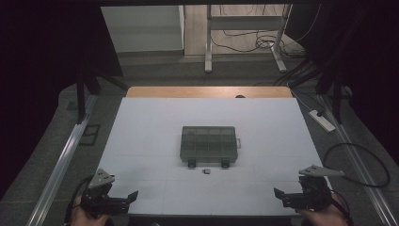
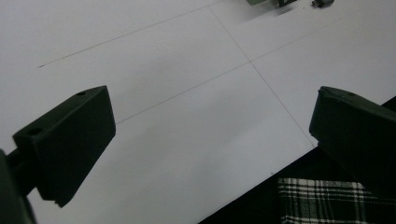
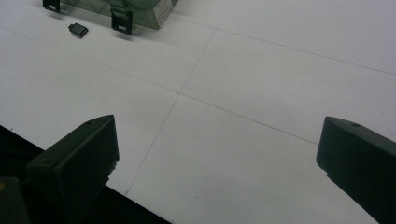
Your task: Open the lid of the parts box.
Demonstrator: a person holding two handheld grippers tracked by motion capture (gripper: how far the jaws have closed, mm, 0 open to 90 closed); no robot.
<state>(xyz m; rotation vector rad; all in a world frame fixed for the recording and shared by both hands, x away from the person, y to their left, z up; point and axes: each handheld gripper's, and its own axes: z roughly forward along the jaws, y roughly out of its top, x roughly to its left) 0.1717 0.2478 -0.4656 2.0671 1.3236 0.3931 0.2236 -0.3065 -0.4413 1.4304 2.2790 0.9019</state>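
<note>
A clear plastic compartment box [image 1: 208, 144] with two dark latches at its front lies shut in the middle of the white table [image 1: 155, 122]. A small dark part [image 1: 206, 171] lies just in front of it, also seen as a small dark part [image 3: 77, 30] beside the box [image 3: 140, 11] in the right gripper view. My left gripper [image 1: 129, 197] rests at the table's near left corner, open with nothing between its jaws. At the near right corner my right gripper [image 1: 281, 195] is open too, and nothing is held. Both point inward over the table's front edge.
A wooden strip [image 1: 209, 92] borders the table's far edge. Beyond it stand a white cabinet [image 1: 141, 28] and metal desk legs [image 1: 208, 56] with cables. A power strip [image 1: 322, 120] lies on the floor at the right. A plaid sleeve [image 2: 327, 200] shows below the left gripper.
</note>
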